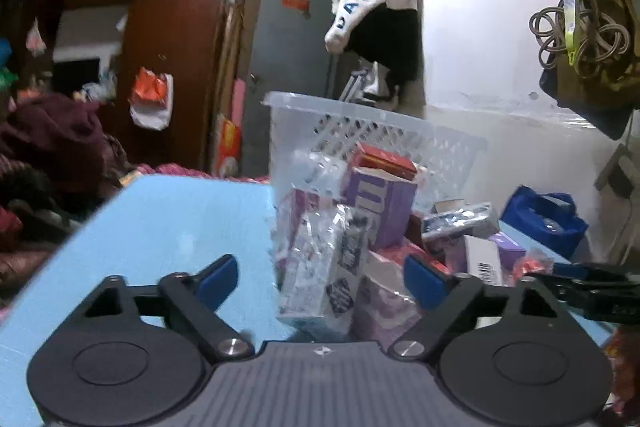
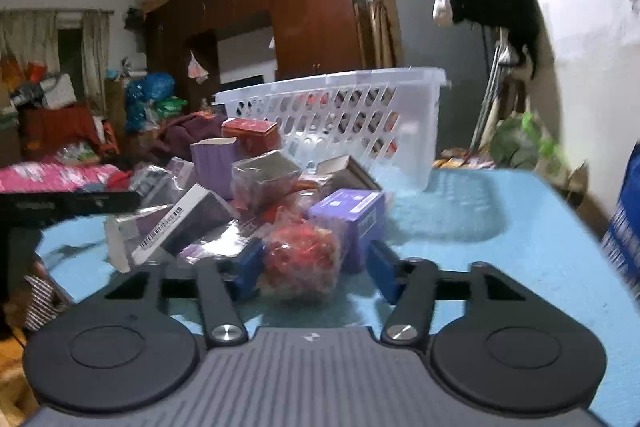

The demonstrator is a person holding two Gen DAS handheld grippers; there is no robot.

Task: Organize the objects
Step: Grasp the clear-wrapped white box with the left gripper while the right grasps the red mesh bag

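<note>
Boxes and packets heaped on blue table (image 2: 500, 227), white basket (image 2: 340, 115) behind at 12 o'clock.

Left gripper (image 1: 320, 279) spread wide, empty, before a clear-wrapped box (image 1: 320, 267). Right gripper (image 2: 312, 267) partly open around red-filled packet (image 2: 300, 259), pads not clearly pressing.

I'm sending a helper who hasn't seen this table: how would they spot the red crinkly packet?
Start at the white lattice basket on the blue table; a pile of boxes lies before it. At the pile's near edge, left of a purple box, is the red packet: the only soft, clear-wrapped bundle among the boxes nearby.
</note>
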